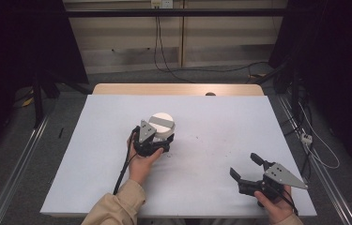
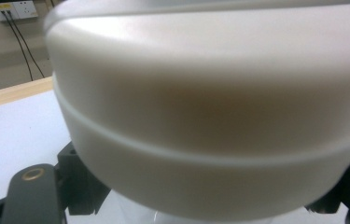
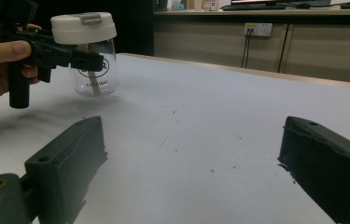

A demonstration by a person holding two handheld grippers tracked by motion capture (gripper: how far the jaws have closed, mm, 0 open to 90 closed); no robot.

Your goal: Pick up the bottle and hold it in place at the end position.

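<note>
Left gripper (image 1: 157,140) clamped on clear round jar (image 3: 92,70), smooth white lid (image 1: 161,122); right gripper (image 1: 247,168) apart

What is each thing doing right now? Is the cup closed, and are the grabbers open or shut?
Cup: clear, upright, in the left gripper's grip just under its lid; whether it touches the table is hard to tell.
Lid: white, on the cup, closed.
Left gripper: shut on the cup.
Right gripper: open, jaws wide apart, nothing between them.
Table: white top with a few small dark specks.
</note>
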